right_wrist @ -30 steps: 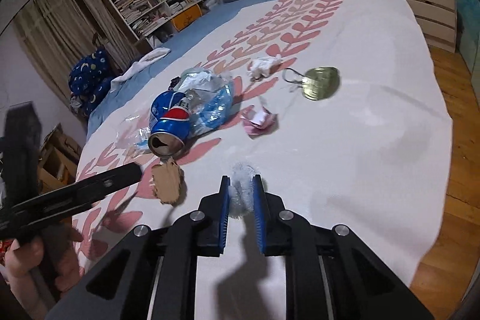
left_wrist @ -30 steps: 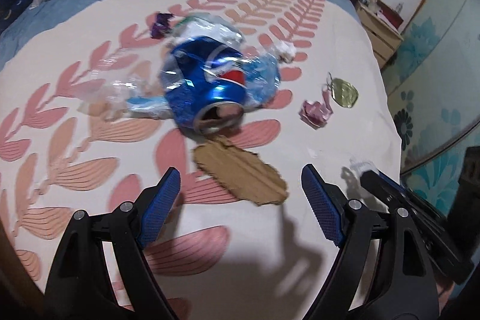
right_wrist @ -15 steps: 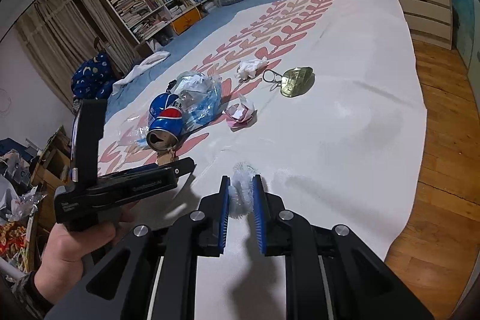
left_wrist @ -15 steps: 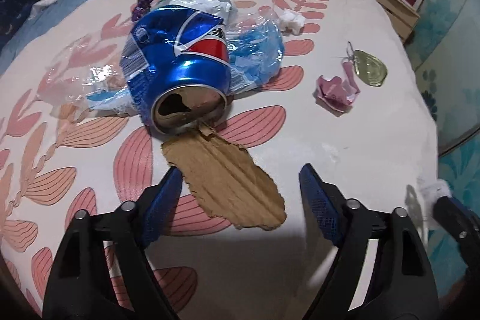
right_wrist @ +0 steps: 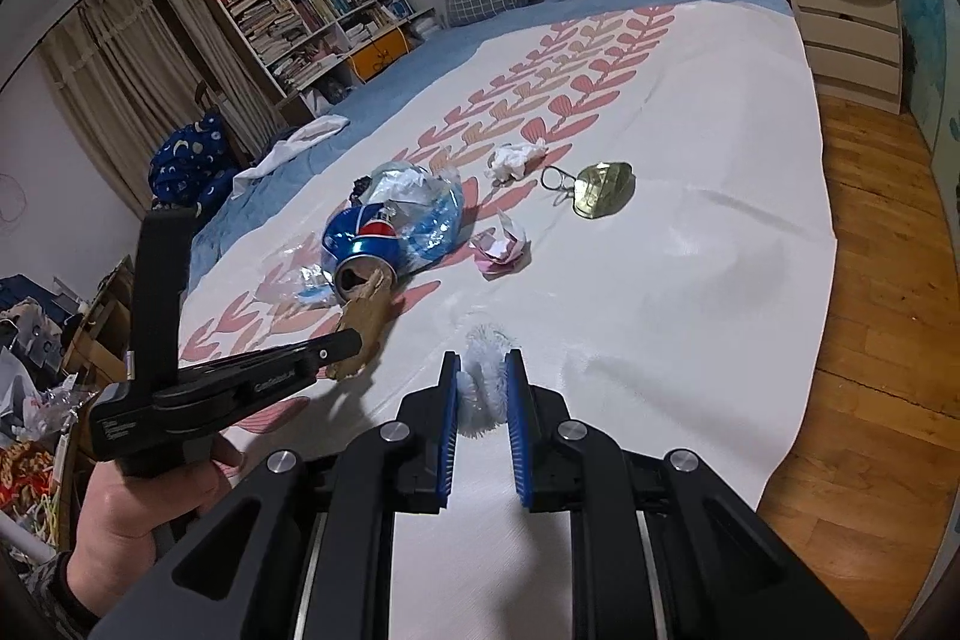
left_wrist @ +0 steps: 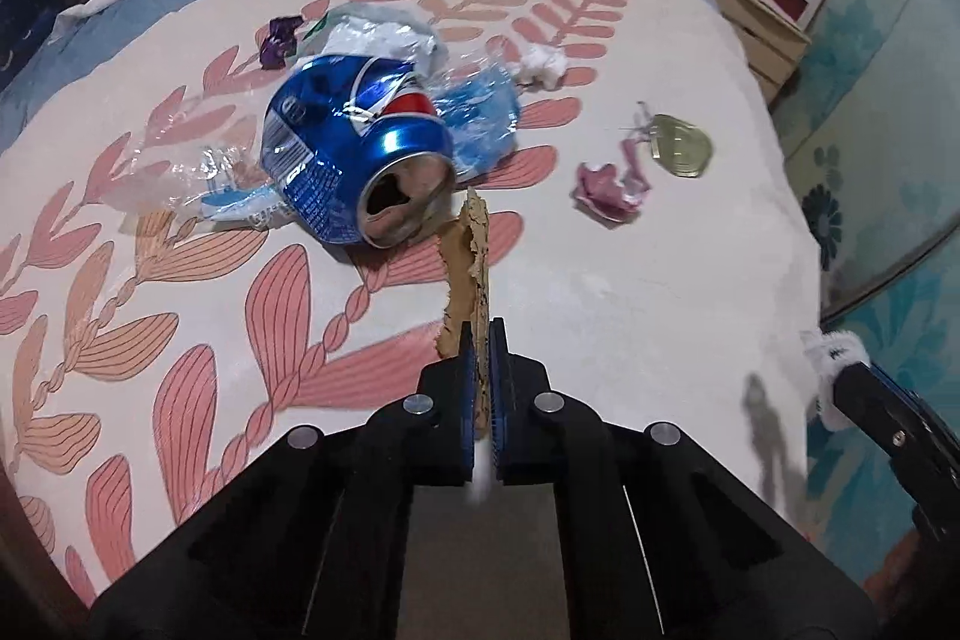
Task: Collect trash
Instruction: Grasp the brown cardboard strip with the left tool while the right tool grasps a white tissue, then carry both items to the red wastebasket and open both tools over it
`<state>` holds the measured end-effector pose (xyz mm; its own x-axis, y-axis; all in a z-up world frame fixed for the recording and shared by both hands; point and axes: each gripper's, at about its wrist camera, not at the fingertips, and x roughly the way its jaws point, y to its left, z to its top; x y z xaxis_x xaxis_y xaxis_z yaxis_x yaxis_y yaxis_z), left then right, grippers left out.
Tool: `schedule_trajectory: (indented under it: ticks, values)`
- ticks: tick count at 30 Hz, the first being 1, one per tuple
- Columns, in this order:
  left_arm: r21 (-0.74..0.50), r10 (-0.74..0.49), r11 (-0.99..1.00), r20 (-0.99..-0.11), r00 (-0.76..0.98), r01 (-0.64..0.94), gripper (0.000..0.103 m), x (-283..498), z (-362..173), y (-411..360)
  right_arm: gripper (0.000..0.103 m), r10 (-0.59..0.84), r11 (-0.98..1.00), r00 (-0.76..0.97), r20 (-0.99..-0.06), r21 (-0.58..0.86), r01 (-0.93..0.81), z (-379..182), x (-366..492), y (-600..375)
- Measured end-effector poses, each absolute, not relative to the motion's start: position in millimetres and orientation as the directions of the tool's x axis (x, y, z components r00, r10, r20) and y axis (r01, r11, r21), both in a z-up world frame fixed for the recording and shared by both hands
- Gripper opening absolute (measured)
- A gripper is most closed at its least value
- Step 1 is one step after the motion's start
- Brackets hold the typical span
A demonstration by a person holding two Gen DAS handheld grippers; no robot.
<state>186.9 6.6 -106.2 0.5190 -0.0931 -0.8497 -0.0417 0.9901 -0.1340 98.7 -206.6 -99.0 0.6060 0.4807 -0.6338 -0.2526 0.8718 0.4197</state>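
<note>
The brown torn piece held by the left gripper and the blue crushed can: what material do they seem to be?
Brown torn piece: probably corrugated cardboard, matte, with ragged layered edges. Blue crushed can: likely thin aluminium, glossy print, dented walls, bare metal rim.

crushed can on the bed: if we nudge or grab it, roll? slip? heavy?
The can is dented and lies on its side on the bedspread, so it probably rocks rather than rolls. Likely light: its mouth looks empty. Glossy skin may slip; the dents should give the pads purchase.

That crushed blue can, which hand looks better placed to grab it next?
Probably neither yet; the left, once emptied. The left gripper, shut on torn cardboard, sits beside the can. The right gripper, farther back, holds a white fluffy scrap.
</note>
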Motion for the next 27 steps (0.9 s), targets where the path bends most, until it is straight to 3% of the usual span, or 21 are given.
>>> schedule_trajectory:
  ticks: [13, 20, 27]
  values:
    - [-0.169, -0.143, 0.986, -0.811, 0.567, 0.006, 0.003, 146.3, -74.2, -9.0, 0.016, 0.454, 0.885, 0.641, -0.619, 0.396, -0.245, -74.0, 61.5, -214.7]
    - [-0.207, -0.253, 0.967, -0.704, 0.663, 0.149, 0.003, 91.1, -3.2, -50.7, 0.016, 0.381, 0.914, 0.760, -0.527, 0.340, -0.222, -12.6, 5.1, -251.3]
    - [-0.181, -0.435, 0.892, -0.592, 0.679, 0.413, 0.003, 29.2, 55.1, -143.2, 0.016, 0.215, 0.944, 0.883, -0.417, 0.320, -0.079, 53.4, -127.5, -349.7]
